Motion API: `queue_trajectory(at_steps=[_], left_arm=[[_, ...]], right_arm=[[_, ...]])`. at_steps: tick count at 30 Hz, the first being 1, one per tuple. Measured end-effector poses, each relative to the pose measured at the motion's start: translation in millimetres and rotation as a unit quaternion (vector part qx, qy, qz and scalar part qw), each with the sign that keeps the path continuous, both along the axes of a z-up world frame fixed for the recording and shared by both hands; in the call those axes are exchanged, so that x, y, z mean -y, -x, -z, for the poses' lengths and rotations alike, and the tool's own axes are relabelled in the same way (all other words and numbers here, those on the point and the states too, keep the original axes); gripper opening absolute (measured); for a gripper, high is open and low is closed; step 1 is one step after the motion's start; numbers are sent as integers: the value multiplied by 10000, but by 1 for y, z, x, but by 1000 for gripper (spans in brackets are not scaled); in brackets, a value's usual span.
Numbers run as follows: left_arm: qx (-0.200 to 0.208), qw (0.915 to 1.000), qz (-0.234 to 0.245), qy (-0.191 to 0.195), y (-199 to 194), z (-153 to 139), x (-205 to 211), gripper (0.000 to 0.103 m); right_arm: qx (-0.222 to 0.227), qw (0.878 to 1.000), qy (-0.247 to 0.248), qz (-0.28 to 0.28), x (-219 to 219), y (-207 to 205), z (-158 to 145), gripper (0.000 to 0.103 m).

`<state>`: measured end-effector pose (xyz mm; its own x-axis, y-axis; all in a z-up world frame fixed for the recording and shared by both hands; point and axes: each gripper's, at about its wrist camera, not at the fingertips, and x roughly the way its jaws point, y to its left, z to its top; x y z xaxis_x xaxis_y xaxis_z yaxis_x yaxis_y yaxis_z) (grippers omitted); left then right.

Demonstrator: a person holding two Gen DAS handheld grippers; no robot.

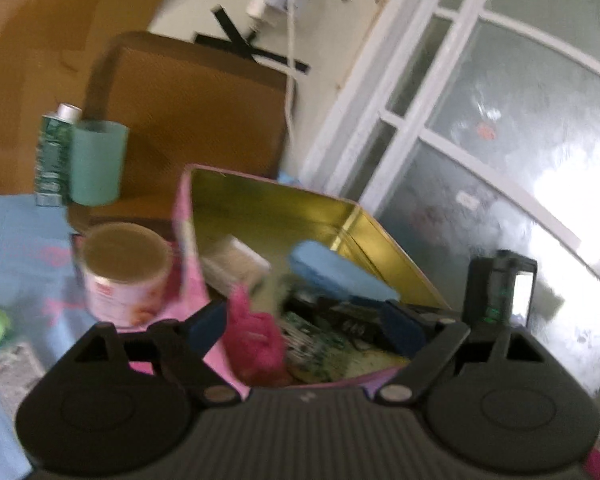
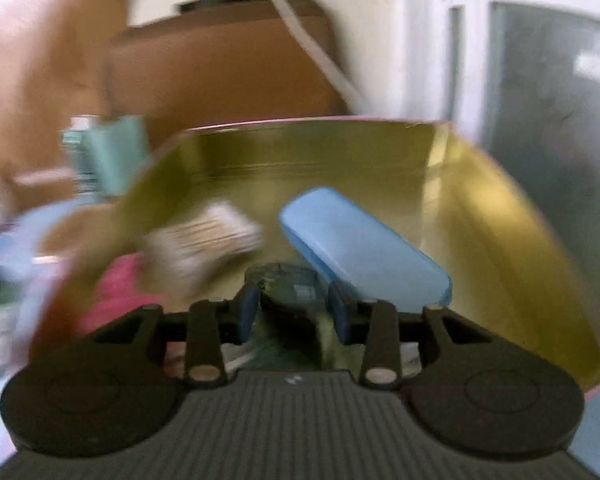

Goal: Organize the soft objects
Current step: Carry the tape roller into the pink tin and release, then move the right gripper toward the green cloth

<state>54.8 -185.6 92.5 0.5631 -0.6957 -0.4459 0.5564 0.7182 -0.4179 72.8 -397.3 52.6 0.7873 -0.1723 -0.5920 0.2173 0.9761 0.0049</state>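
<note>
Soft items, a pink cloth [image 1: 252,340] and blue case [image 2: 360,252] among them, fill the gold-lined tin [image 1: 268,208] on the table. Left tongs [image 1: 306,326] gape empty above it; at six o'clock, right tongs [image 2: 292,312] pinch a dark green bundle [image 2: 288,292].

One gold-lined tin [image 1: 268,204] — inside, one blue case [image 1: 336,274], one pink cloth [image 1: 256,340], one pale box [image 1: 236,264].

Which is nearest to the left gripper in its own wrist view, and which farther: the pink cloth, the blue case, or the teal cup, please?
1. pink cloth, between the fingers of the left gripper.
2. blue case, deeper in the tin, right.
3. teal cup, far left, outside the tin.
</note>
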Motion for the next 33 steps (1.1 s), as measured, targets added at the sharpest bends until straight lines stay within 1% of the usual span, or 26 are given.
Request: queue_trajectory(at_steps=[1, 3, 5, 8, 9, 11, 13, 15, 16, 18, 19, 20, 21, 22, 23, 24, 26, 27, 29, 30, 31, 32, 33], left_arm=[[14, 10000, -47, 50, 1, 0, -10, 87], [100, 9998, -146, 98, 4, 1, -31, 87], [264, 9991, -312, 55, 11, 4, -57, 90], [436, 9964, -693, -217, 24, 19, -99, 90], [446, 9948, -847, -342, 27, 27, -114, 90], [378, 9908, -1175, -545, 33, 42, -147, 90], [315, 9858, -1492, -698, 37, 55, -176, 90], [263, 9788, -1845, -851, 40, 67, -202, 90], [216, 9763, -1969, -876, 39, 70, -212, 90], [119, 9711, -2233, -833, 38, 78, -232, 90], [100, 9688, -2346, -788, 38, 82, -241, 90], [52, 9667, -2460, -704, 38, 87, -248, 88], [-43, 9668, -2498, -534, 38, 89, -254, 87], [-10, 9669, -2524, -367, 38, 88, -259, 88], [51, 9656, -2586, -281, 38, 87, -261, 88], [59, 9645, -2626, -252, 38, 87, -261, 88], [100, 9644, -2636, -205, 39, 86, -262, 88], [141, 9647, -2624, -188, 41, 86, -263, 88], [201, 9646, -2622, -199, 43, 85, -261, 88], [228, 9644, -2626, -201, 44, 85, -261, 88], [242, 9645, -2624, -191, 44, 86, -261, 88], [242, 9647, -2615, -173, 44, 86, -261, 88], [233, 9647, -2619, -154, 45, 86, -261, 88]], right_arm=[[41, 9999, -1, 130, 5, -1, 1, 43], [236, 9987, -389, 231, 17, 4, -2, 43], [570, 9959, -665, 238, 19, 22, -7, 43], [1026, 9917, -768, 139, 8, 51, -14, 44], [1097, 9905, -828, 75, 4, 56, -17, 44], [1217, 9869, -1036, -210, -10, 64, -21, 44], [1326, 9814, -1181, -731, -37, 72, -26, 44], [1361, 9757, -1166, -1260, -67, 73, -31, 44], [1326, 9726, -1171, -1507, -82, 72, -31, 44], [1101, 9659, -1173, -2029, -120, 60, -30, 44], [983, 9632, -1095, -2248, -140, 54, -26, 44], [899, 9621, -990, -2376, -157, 49, -21, 44], [801, 9612, -903, -2482, -174, 40, -16, 44], [705, 9592, -901, -2587, -185, 31, -13, 44], [593, 9566, -926, -2699, -198, 19, -9, 44], [518, 9559, -875, -2757, -210, 7, -4, 44], [428, 9592, -619, -2725, -229, -18, 5, 44], [345, 9602, -593, -2706, -235, -30, 8, 44], [72, 9604, -721, -2691, -243, -55, 18, 44], [-72, 9593, -764, -2718, -246, -60, 23, 44], [-203, 9594, -759, -2709, -249, -66, 27, 32], [-292, 9593, -695, -2723, -253, -67, 30, 15], [-272, 9607, -570, -2702, -257, -66, 30, 14]])
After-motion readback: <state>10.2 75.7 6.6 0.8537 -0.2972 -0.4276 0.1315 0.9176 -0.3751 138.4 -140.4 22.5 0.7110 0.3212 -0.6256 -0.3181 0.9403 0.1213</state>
